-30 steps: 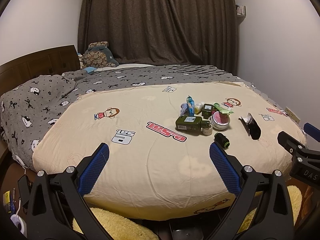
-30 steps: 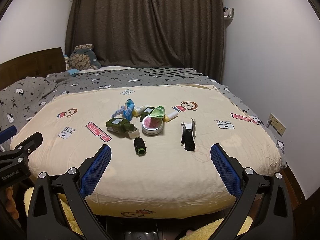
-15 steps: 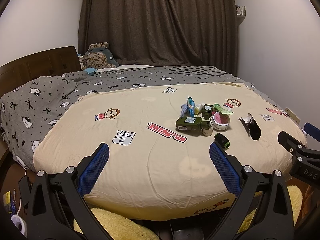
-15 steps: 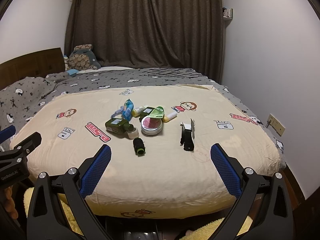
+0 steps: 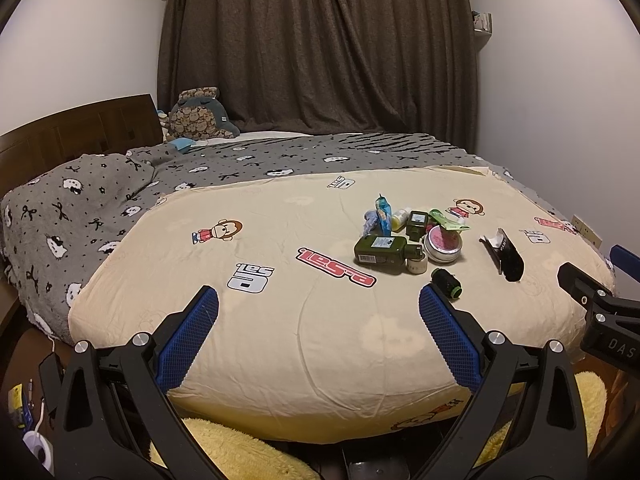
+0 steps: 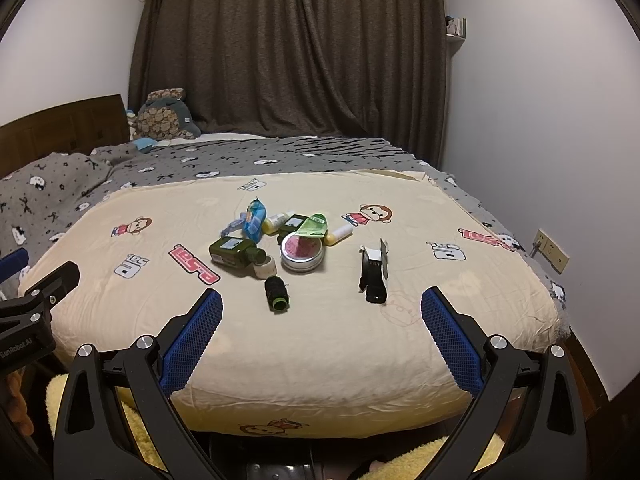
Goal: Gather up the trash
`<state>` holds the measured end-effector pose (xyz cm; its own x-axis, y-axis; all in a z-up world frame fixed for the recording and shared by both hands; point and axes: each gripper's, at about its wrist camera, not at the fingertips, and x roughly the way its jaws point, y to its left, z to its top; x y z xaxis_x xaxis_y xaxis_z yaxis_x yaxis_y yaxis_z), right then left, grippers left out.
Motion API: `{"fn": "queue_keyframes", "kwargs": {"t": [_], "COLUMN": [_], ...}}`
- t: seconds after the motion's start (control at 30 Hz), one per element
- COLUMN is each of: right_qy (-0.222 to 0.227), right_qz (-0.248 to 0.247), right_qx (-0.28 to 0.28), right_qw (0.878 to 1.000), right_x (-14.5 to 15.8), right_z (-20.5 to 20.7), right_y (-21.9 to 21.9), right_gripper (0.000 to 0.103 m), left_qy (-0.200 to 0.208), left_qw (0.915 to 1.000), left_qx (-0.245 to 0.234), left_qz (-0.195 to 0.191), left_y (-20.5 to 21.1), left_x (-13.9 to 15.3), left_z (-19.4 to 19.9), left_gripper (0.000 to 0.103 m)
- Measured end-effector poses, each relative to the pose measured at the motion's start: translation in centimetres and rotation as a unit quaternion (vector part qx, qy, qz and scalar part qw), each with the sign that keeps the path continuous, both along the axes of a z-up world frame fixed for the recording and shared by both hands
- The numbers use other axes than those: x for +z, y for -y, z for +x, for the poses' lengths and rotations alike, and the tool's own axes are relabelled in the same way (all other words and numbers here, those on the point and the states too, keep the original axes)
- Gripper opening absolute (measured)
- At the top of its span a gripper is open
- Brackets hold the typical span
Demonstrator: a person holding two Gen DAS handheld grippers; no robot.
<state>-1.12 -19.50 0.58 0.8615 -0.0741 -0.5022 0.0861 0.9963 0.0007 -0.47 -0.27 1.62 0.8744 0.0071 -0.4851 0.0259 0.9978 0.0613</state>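
A pile of trash lies on the cream bedspread (image 6: 320, 344): a dark green bottle (image 6: 236, 252), a round tin with a pink lid (image 6: 302, 254), a blue wrapper (image 6: 255, 219), a green wrapper (image 6: 314, 227), small yellow bottles (image 6: 338, 235), a small black bottle with a green cap (image 6: 276, 294) and an open black carton (image 6: 374, 276). The same pile shows in the left wrist view, with the green bottle (image 5: 382, 254) and black carton (image 5: 506, 256). My left gripper (image 5: 318, 334) and right gripper (image 6: 320, 334) are both open and empty, held at the bed's near edge, short of the pile.
A grey patterned blanket (image 5: 120, 184) covers the far and left part of the bed. A plush toy (image 5: 200, 120) sits by the wooden headboard (image 5: 72, 132). Dark curtains (image 6: 292, 52) hang behind. A wall socket (image 6: 554, 250) is at the right. Yellow fluffy fabric (image 5: 240, 452) lies below.
Both grippers have edged slightly forward and up; the view of the bed shifts very little. Nothing on the bed has moved.
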Motion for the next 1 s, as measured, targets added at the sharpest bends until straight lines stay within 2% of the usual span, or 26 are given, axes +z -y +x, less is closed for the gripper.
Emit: {"fn": "queue_keyframes", "kwargs": {"t": [0.37, 0.57, 0.67, 0.77, 0.87, 1.0], "right_qy": [0.000, 0.009, 0.010, 0.010, -0.003, -0.027], "right_qz": [-0.001, 0.018, 0.033, 0.024, 0.018, 0.039], "right_qx": [-0.001, 0.013, 0.023, 0.022, 0.011, 0.005], "right_qw": [1.000, 1.000, 0.999, 0.999, 1.000, 0.999], "right_x": [0.0, -0.4, -1.0, -1.7, -2.8, -4.4], "right_z": [0.1, 0.6, 1.1, 1.7, 2.6, 4.0], "right_y": [0.1, 0.5, 0.6, 0.5, 0.9, 2.0], "right_gripper": [0.100, 0.100, 0.100, 0.100, 0.100, 0.100], "left_qy": [0.002, 0.000, -0.003, -0.005, -0.014, -0.035], "left_qw": [1.0000, 1.0000, 1.0000, 0.9999, 0.9997, 0.9993], "left_qx": [0.001, 0.001, -0.002, -0.008, -0.006, -0.002], "left_qz": [0.000, -0.001, -0.002, 0.004, 0.016, 0.017], "left_y": [-0.1, -0.2, -0.4, -0.3, -0.1, 0.0], "left_x": [0.0, -0.2, -0.9, -1.9, -3.1, -4.7], "left_z": [0.1, 0.5, 1.1, 1.6, 2.7, 4.3], "left_gripper": [0.095, 0.095, 0.095, 0.095, 0.095, 0.095]}}
